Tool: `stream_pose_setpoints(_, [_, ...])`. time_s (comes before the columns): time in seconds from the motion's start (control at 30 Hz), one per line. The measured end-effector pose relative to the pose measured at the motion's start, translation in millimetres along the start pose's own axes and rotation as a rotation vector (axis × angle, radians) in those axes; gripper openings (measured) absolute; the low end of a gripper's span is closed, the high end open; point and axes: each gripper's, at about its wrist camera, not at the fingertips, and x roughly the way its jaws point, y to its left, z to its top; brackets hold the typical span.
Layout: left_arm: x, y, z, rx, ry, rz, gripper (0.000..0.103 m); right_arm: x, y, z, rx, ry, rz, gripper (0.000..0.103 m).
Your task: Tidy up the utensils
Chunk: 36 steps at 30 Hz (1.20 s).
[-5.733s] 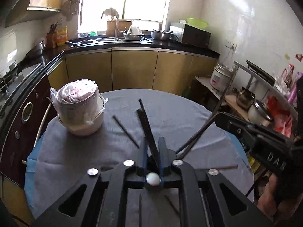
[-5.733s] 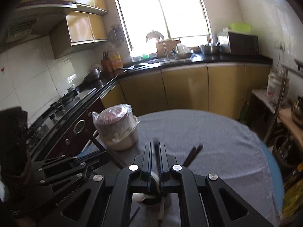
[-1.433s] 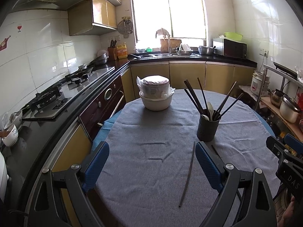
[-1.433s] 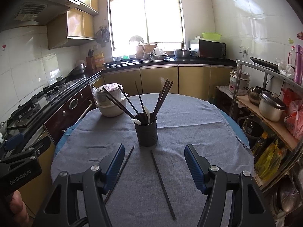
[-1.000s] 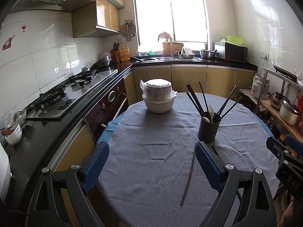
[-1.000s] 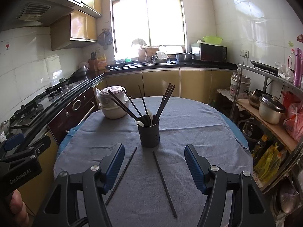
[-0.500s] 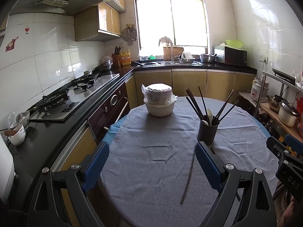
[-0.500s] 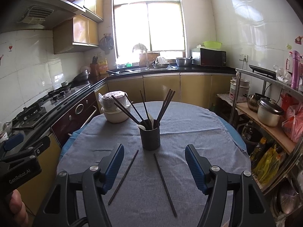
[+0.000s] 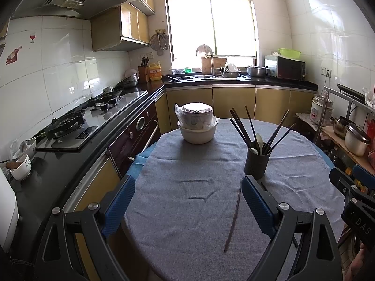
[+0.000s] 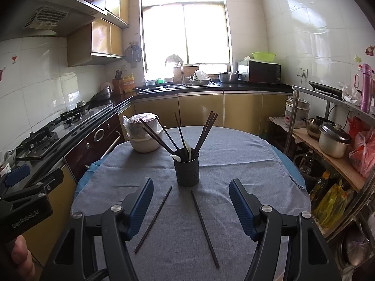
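Observation:
A dark utensil holder (image 10: 187,172) (image 9: 257,162) stands on the round table, holding several dark chopsticks and a white spoon (image 10: 186,150). Two loose dark chopsticks lie on the grey cloth in front of it: one (image 10: 153,219) to the left, one (image 10: 204,225) to the right. In the left wrist view one loose chopstick (image 9: 233,216) shows beside the right finger. My right gripper (image 10: 191,206) is open, back from the holder, empty. My left gripper (image 9: 188,207) is open wide over the table's near left side, empty.
A white lidded pot wrapped in plastic (image 9: 196,126) sits at the table's far left. The stove counter (image 9: 70,131) runs along the left, a rack with pots (image 10: 332,140) along the right. A hand (image 10: 21,255) holds the left gripper's body.
Both grippers have drawn back slightly, so the holder and table look a little farther away. Long before that, both were shut close over the holder.

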Motion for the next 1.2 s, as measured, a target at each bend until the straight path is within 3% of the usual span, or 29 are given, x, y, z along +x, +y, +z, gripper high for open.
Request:
stream_pose_setpoints(0.83, [27,2,13,-0.001,0.02,-0.005,0.092,27,6,15,-0.008,0.029,-0.005,0.071])
stream_pose_setpoints(1.2, [70,3,15,-0.007,0.08,-0.018,0.092,62,7,15,-0.001,0.084,-0.015,0.071])
